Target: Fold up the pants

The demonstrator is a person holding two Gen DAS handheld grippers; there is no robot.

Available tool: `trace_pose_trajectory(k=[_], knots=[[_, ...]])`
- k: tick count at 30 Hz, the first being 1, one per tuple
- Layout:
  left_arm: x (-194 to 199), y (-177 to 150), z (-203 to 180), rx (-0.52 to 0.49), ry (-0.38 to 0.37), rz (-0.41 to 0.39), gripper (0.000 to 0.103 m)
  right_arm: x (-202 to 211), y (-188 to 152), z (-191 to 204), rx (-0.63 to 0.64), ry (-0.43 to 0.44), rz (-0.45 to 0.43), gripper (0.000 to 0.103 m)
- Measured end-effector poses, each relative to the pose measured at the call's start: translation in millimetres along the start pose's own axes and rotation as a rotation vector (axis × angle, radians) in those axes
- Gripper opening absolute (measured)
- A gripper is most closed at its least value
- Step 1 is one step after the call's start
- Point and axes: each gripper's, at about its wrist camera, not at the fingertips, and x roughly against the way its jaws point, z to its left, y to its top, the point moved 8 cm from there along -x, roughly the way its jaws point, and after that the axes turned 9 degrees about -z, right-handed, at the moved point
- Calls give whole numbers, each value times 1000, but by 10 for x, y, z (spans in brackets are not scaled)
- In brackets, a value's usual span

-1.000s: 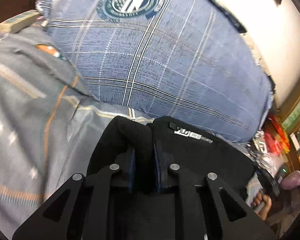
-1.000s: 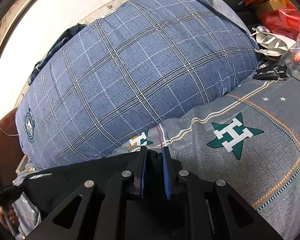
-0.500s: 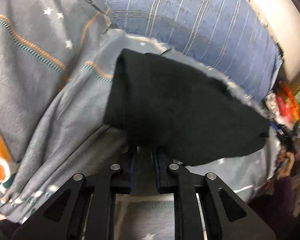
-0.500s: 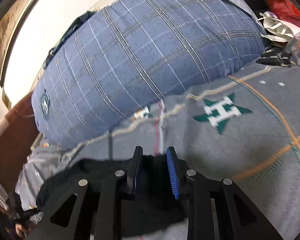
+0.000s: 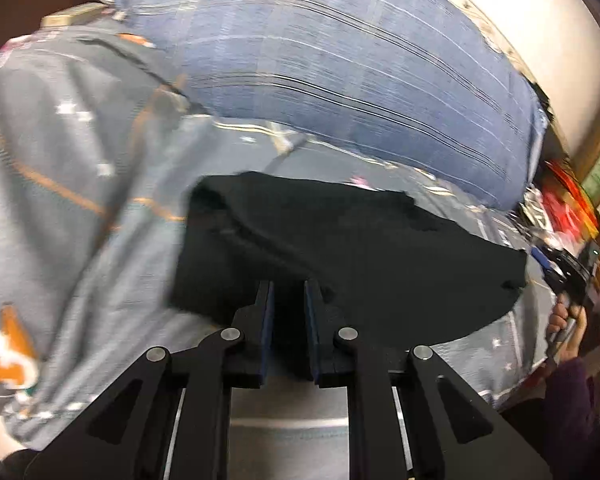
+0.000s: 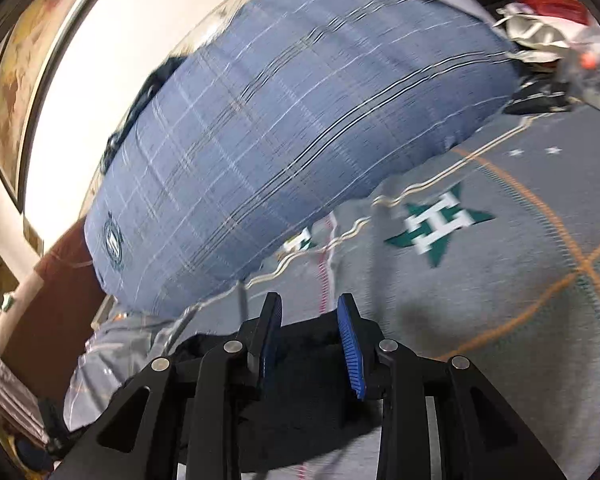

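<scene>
The black pants (image 5: pixel 340 248) lie in a folded heap on the grey patterned bedsheet (image 5: pixel 80 200). My left gripper (image 5: pixel 289 292) has its jaws close together around the near edge of the pants. In the right wrist view the pants (image 6: pixel 300 392) lie under my right gripper (image 6: pixel 309 312), whose jaws stand apart above the cloth with nothing between the blue pads (image 6: pixel 350 344).
A big blue plaid pillow (image 5: pixel 360 80) lies behind the pants and also shows in the right wrist view (image 6: pixel 300 120). Red and silver clutter (image 5: pixel 560 208) sits at the bed's right side. A hand holding the other gripper (image 5: pixel 568 312) is at the right edge.
The pants went from held up to lying on the sheet. My right gripper's jaws opened and let go of the cloth. My left gripper tilted up and still holds the edge.
</scene>
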Motion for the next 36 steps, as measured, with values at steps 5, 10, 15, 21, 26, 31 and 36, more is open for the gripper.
trace_pose_trajectory(k=[5,10,15,21,26,31,36], knots=[[-281,-10,-129,-15,4,10,16,-90,-158,225,-6,61,90,31],[-502,-113,-62,-4,2,60,16,-20,-219,298,148,-34,55,32],[-459,-145,-86,-55,1,74,16,-145,-264,137,254,-187,75,57],[-464,-138,26,59,-59,85,16,-327,-392,148,257,-161,167,19],[-454,-160,29,59,-60,83,16,-183,-172,416,348,-135,2,10],[-444,-186,-24,0,-39,61,16,-12,174,847,377,-36,-268,10],[-434,-184,8,21,-70,43,16,-152,22,1018,629,-59,-337,11]])
